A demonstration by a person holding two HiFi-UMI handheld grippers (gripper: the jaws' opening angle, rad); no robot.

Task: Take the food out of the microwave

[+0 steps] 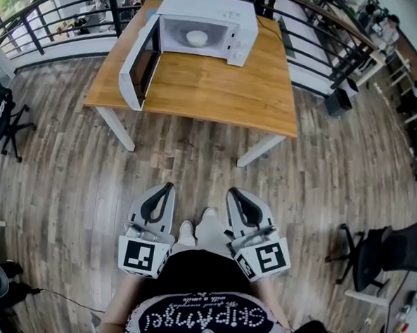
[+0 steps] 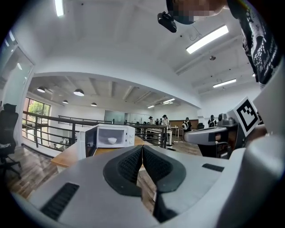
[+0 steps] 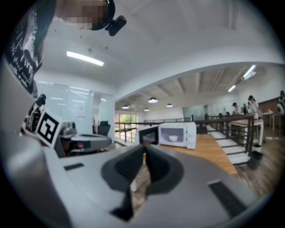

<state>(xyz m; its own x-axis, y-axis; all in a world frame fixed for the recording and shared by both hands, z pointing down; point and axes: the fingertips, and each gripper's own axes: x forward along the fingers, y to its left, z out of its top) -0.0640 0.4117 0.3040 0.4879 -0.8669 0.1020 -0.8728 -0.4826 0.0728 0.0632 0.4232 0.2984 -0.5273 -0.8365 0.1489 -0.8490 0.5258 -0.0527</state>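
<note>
A white microwave [image 1: 206, 25] stands at the far side of a wooden table [image 1: 220, 85], its door [image 1: 141, 63] swung wide open to the left. Inside it sits a white bowl [image 1: 196, 38], also visible as the bowl [image 2: 112, 140] in the left gripper view and the bowl [image 3: 173, 138] in the right gripper view. My left gripper [image 1: 168, 187] and right gripper [image 1: 231, 192] are held side by side over the floor, well short of the table. Both are shut with nothing between the jaws.
Black railings [image 1: 63, 5] run behind the table. Office chairs stand at the left [image 1: 3, 118] and right [image 1: 379, 254]. A black bin [image 1: 337, 101] sits right of the table. Wooden floor [image 1: 194, 175] lies between me and the table. People stand far off in the background.
</note>
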